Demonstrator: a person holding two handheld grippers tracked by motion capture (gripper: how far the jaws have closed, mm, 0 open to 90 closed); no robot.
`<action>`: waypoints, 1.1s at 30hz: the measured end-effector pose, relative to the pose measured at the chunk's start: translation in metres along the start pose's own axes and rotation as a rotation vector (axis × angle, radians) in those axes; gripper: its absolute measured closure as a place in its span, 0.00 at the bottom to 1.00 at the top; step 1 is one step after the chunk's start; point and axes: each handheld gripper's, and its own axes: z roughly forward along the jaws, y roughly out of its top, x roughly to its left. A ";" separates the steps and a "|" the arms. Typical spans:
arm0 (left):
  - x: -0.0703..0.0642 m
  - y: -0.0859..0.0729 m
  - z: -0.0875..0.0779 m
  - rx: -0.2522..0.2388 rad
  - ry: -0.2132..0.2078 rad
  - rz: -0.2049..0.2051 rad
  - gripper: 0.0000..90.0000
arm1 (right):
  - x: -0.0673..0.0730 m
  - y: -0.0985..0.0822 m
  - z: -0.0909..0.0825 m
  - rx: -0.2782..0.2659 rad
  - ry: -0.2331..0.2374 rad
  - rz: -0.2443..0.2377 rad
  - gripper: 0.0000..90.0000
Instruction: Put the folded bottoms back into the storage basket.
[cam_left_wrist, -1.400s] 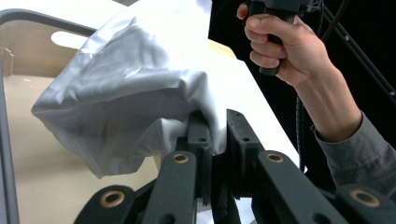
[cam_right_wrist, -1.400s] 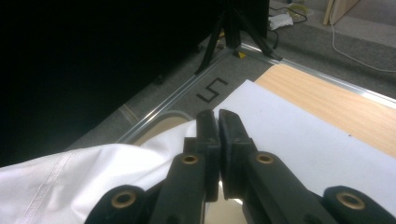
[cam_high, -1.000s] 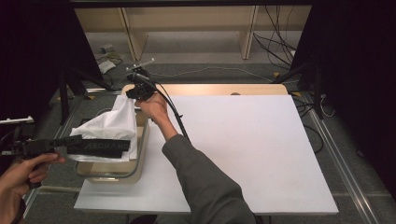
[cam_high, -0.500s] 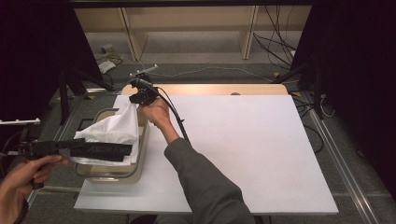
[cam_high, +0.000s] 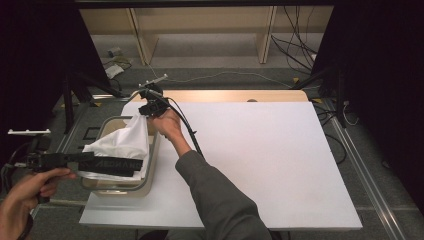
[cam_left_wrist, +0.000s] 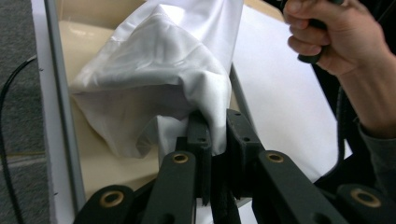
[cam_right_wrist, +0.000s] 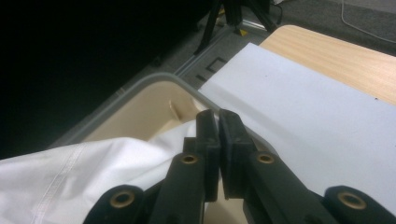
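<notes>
two grippers stretch a white cloth over the bin

two pinches do the work. at the table's near left corner, the left gripper (cam_left_wrist: 215, 135) is clamped on the cloth (cam_high: 122, 142); at the bin's (cam_high: 150, 177) far edge, the right gripper (cam_high: 148, 109) is clamped on the other end, likely spreading it for lowering inside.
</notes>
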 end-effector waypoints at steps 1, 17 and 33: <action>0.000 0.000 0.000 0.000 0.000 0.000 0.91 | 0.000 0.000 0.000 0.000 0.000 0.000 0.98; -0.010 0.006 -0.006 -0.039 0.206 0.024 0.31 | -0.009 0.005 -0.012 -0.048 -0.036 -0.028 0.35; -0.028 0.037 0.027 -0.109 0.288 0.086 0.29 | -0.022 -0.008 -0.078 -0.101 0.014 -0.106 0.28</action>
